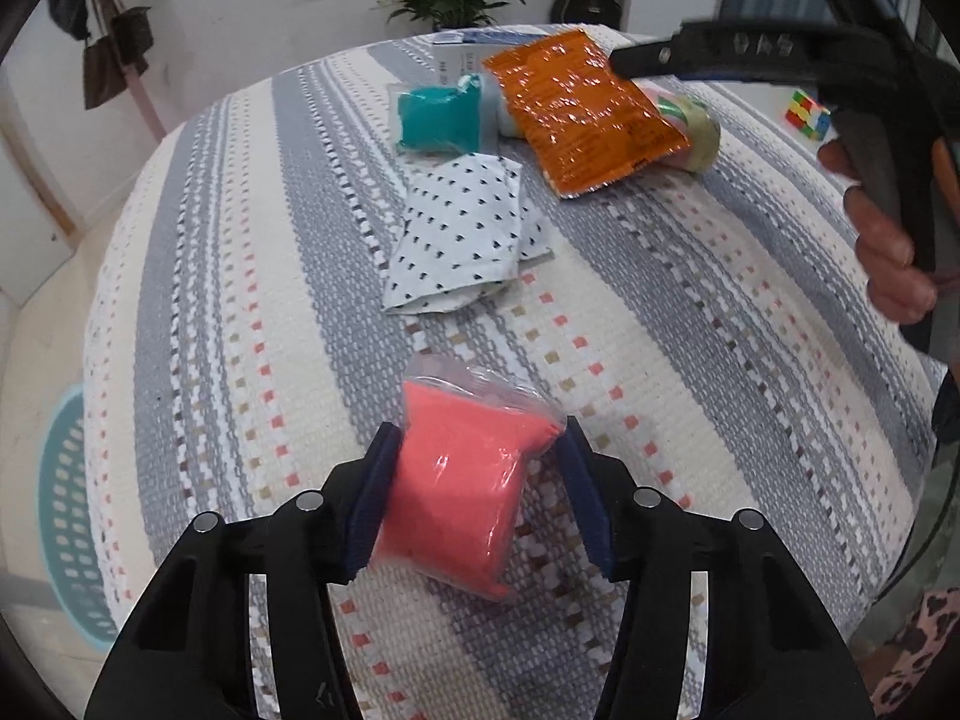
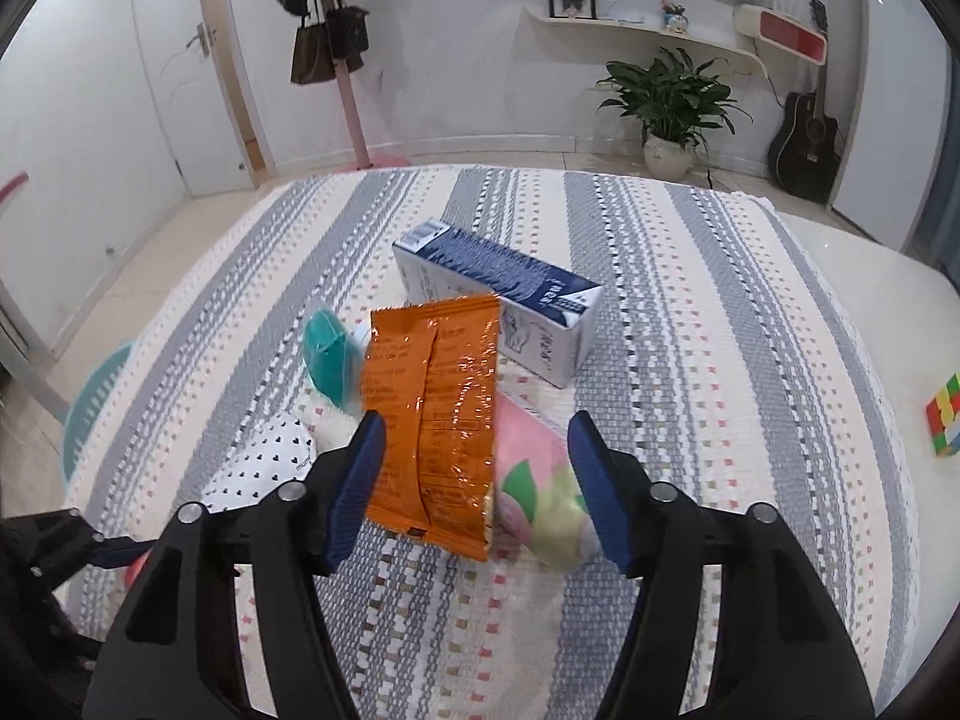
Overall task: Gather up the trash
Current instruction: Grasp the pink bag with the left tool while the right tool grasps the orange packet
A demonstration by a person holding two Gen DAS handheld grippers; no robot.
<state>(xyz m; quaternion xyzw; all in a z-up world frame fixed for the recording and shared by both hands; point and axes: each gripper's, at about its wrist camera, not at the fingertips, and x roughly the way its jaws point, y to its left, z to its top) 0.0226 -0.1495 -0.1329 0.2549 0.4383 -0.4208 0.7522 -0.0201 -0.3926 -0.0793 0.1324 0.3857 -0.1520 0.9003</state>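
Observation:
My left gripper [image 1: 477, 441] is open, its jaws on either side of a pink packet in clear plastic [image 1: 459, 486] lying on the striped cloth. My right gripper [image 2: 477, 438] is open around an orange foil wrapper [image 2: 435, 414] that leans on a pink and green floral packet [image 2: 540, 498]. The orange wrapper [image 1: 585, 111] also shows far off in the left wrist view, with the right gripper's arm above it. A teal packet [image 1: 435, 114], a white heart-print pouch [image 1: 462, 240] and a blue and white carton [image 2: 504, 300] lie nearby.
A striped woven cloth [image 2: 720, 330] covers the table. A coloured cube [image 2: 945, 417] sits at the right edge. A teal basket [image 1: 66, 516] stands on the floor at the left. A potted plant [image 2: 669, 114], guitar [image 2: 804, 144] and coat stand [image 2: 348, 60] are by the wall.

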